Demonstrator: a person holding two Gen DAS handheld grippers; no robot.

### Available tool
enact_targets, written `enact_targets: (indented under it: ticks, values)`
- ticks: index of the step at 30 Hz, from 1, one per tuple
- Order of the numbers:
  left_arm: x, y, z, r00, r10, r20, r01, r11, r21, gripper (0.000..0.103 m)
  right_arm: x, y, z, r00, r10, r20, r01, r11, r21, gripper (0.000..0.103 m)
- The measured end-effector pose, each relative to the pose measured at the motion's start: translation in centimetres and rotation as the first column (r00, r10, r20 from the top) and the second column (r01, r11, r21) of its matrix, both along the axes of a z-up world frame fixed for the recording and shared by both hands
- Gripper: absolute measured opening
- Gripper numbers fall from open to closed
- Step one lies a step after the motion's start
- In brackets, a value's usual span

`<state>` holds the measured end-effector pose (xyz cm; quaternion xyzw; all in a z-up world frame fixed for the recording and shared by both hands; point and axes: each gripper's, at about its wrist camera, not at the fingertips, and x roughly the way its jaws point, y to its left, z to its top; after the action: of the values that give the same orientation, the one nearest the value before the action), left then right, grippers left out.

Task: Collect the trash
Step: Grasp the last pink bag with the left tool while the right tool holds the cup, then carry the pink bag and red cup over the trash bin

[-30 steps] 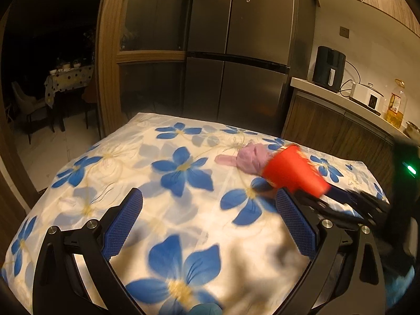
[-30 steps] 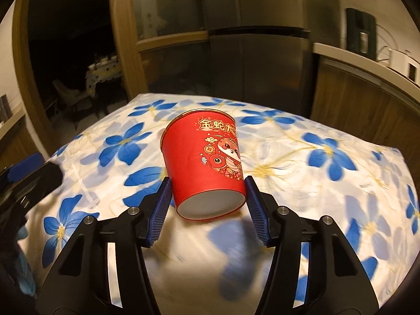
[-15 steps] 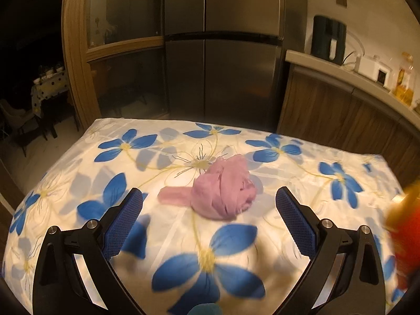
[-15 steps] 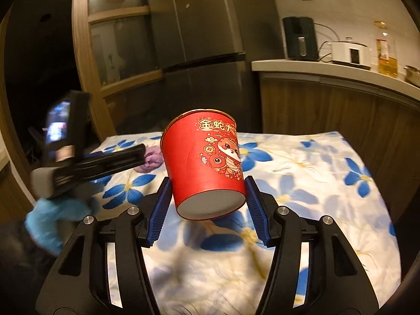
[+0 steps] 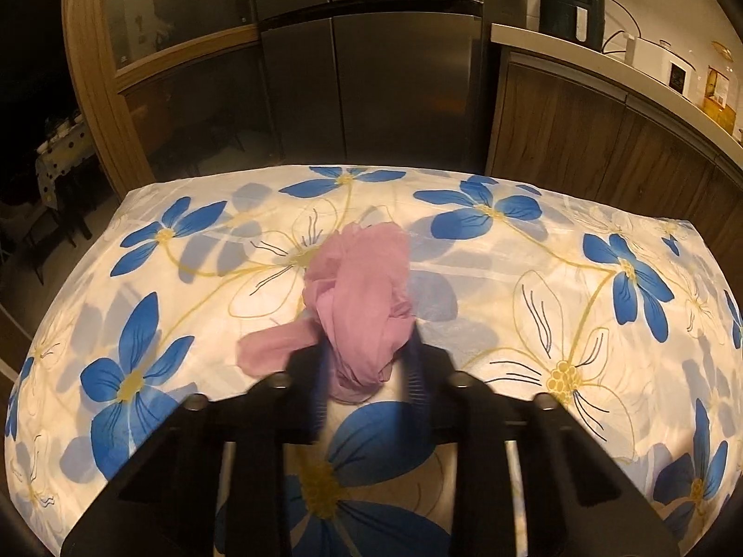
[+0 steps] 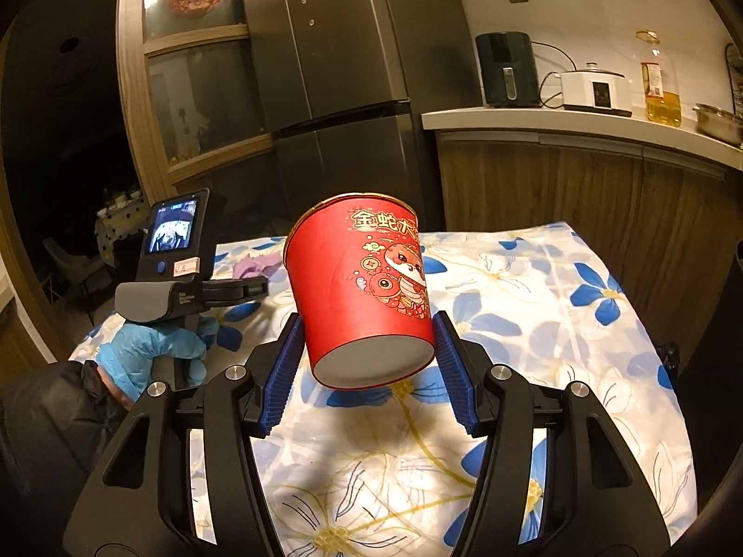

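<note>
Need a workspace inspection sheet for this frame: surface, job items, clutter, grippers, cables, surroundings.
Surface: table under a floral cloth, white with blue flowers.
Job's things: crumpled pink wad on the cloth; red cup held tilted above the cloth, rim away from the camera.
Clutter: nothing seen on the cloth.
Grippers: left gripper has just been closing, fingers against the wad's near end; right gripper shut on the cup near its base. A blue-gloved hand holds the left one.
Cables: cords behind the air fryer and cooker.
Surroundings: fridge, wooden cabinets, oil bottle and metal bowl on the counter.
</note>
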<state>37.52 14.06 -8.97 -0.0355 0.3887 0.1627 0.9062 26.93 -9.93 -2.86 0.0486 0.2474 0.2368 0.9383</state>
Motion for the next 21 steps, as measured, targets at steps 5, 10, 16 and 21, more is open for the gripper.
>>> enact_targets:
  ticks: [5, 10, 16, 21]
  values:
    - [-1.2, 0.1, 0.6, 0.999, 0.001, 0.036, 0.000, 0.999, -0.034, 0.011, -0.5, -0.7, 0.2, 1.000, -0.010, 0.003, 0.010, 1.000, 0.009, 0.056]
    - [-3.9, -2.4, 2.6, 0.993, -0.048, 0.107, 0.053, 0.998, -0.043, 0.010, -1.3, -2.3, 0.9, 0.999, -0.042, 0.013, 0.041, 0.999, 0.033, 0.056]
    - [-7.1, -8.4, 5.5, 0.964, -0.175, 0.201, 0.188, 0.981, -0.050, 0.010, -2.7, -5.5, 2.0, 0.994, -0.101, 0.039, 0.099, 0.993, 0.056, 0.056]
    - [-8.6, -13.8, 7.5, 0.924, -0.280, 0.260, 0.310, 0.947, -0.084, 0.010, -4.0, -9.4, 2.7, 0.984, -0.170, 0.056, 0.166, 0.984, 0.068, 0.056]
